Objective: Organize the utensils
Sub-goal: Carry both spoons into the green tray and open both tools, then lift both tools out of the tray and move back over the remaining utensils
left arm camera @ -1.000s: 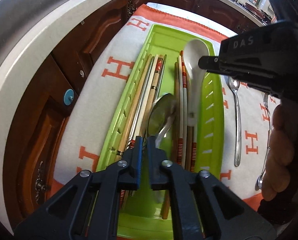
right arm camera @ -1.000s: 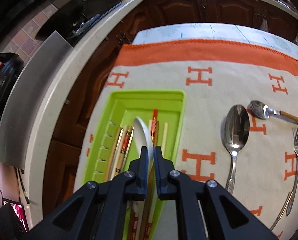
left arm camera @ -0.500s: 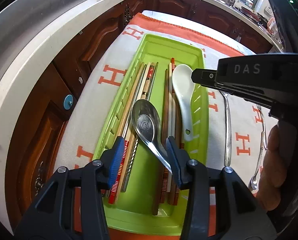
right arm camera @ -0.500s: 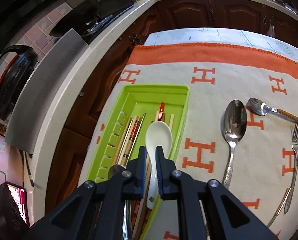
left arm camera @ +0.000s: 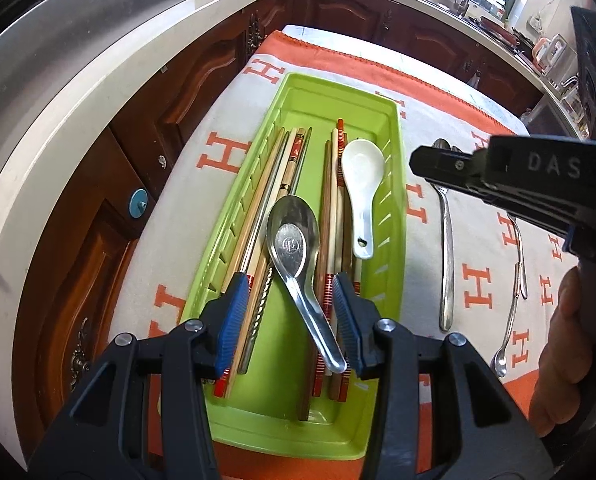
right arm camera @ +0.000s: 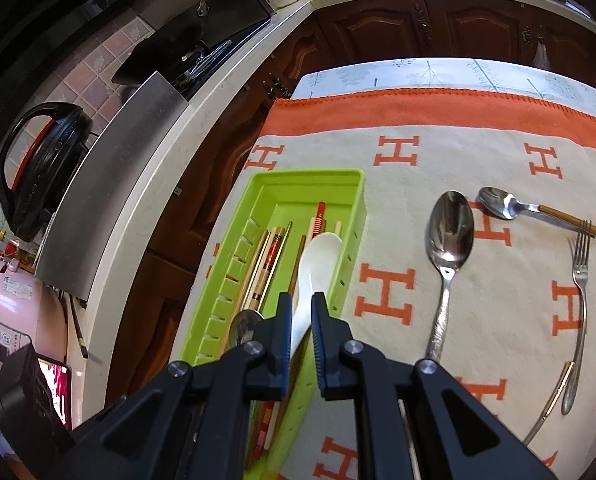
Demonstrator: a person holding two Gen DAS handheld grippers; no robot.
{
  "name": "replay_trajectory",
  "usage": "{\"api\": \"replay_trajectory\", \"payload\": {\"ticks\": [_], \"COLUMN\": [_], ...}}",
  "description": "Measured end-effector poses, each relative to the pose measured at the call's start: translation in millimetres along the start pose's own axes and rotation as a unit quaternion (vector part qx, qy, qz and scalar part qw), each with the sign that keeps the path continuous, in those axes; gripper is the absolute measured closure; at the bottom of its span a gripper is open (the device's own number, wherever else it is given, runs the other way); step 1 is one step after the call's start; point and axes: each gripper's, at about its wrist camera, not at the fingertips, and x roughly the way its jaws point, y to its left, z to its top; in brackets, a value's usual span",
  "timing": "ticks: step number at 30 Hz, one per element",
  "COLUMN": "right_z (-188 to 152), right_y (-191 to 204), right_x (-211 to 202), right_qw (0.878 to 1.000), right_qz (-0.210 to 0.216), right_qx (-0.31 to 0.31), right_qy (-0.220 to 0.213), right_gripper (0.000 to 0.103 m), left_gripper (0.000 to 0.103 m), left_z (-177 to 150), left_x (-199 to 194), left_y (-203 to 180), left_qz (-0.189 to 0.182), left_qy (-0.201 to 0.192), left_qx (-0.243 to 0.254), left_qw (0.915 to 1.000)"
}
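Left gripper [left arm camera: 290, 304] hovers over near end of green tray [left arm camera: 393, 216], fingers [left arm camera: 232, 312] wide, holding nothing; steel soup spoon [left arm camera: 294, 240] lies loose between them on the chopsticks [left arm camera: 329, 184]. White ceramic spoon [left arm camera: 361, 176] rests in tray's right side, bowl toward far end. Right gripper [right arm camera: 299, 322] sits above that spoon's handle, fingers [right arm camera: 284, 332] narrow with a small gap (contact with the handle: cannot tell). Right of tray on H-pattern cloth [right arm camera: 393, 216] over the counter: large spoon [right arm camera: 449, 240], small spoon [right arm camera: 501, 204], fork [right arm camera: 577, 280].
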Motion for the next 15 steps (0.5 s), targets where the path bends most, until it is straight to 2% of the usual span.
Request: {"api": "replay_trajectory", "payload": {"ticks": [15], "right_z": [-32], "right_y": [-35], "right_x": [-30], "right_qw": [1.0], "right_qz": [-0.011], "right_qx": [-0.011], "right_qy": [-0.002], "right_gripper": [0.092], "left_gripper": [0.063], "left_z": [-1], "left_x": [-18], "left_y": [-28], "left_qz": [-0.019], "left_qy": [-0.011], "left_qx": [0.024], "left_qw": [0.9995]}}
